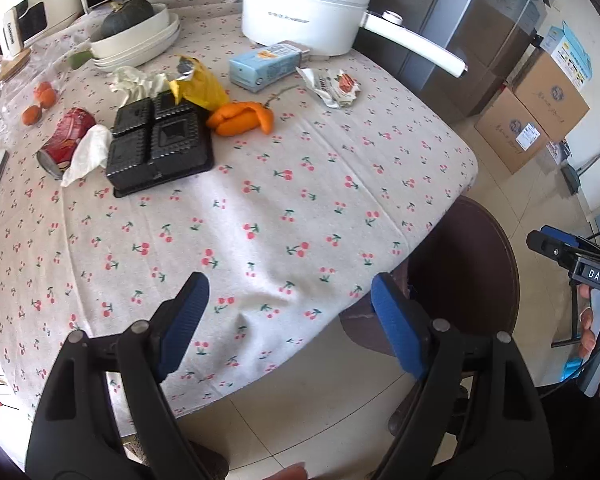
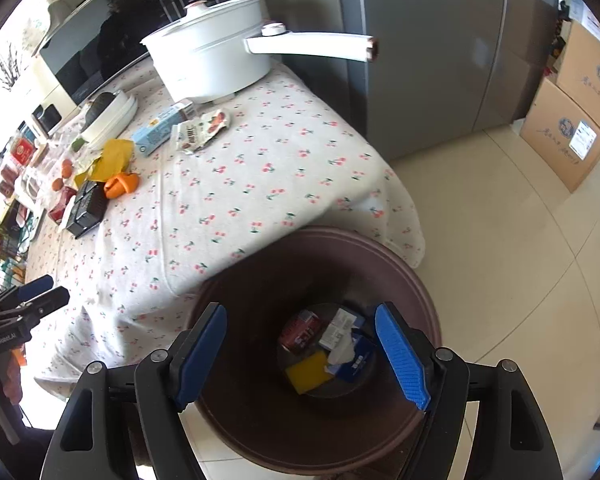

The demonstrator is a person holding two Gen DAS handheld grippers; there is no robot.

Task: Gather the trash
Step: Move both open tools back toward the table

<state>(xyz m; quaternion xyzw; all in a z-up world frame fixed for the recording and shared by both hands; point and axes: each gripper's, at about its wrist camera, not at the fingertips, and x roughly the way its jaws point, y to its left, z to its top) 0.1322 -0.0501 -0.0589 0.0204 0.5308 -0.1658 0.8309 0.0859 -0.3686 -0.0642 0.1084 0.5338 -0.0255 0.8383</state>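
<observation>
My left gripper (image 1: 290, 292) is open and empty above the near edge of the cherry-print table (image 1: 300, 216). Far across it lie trash: a black plastic tray (image 1: 160, 144), a red can (image 1: 66, 140) with a tissue (image 1: 88, 154), orange peel (image 1: 242, 118), a yellow bag (image 1: 198, 84), a blue carton (image 1: 266, 66) and a crumpled wrapper (image 1: 334, 86). My right gripper (image 2: 300, 334) is open and empty over the brown bin (image 2: 260, 420), which holds a red can (image 2: 300, 332), a yellow item (image 2: 308, 372) and blue packaging (image 2: 356, 360).
A white electric pot (image 1: 308, 4) with a long handle (image 1: 416, 42) stands at the table's back. Stacked white dishes with a squash (image 1: 136, 38) sit back left, small oranges (image 1: 40, 102) at left. A grey fridge (image 2: 440, 48) and cardboard boxes (image 2: 572, 120) stand right.
</observation>
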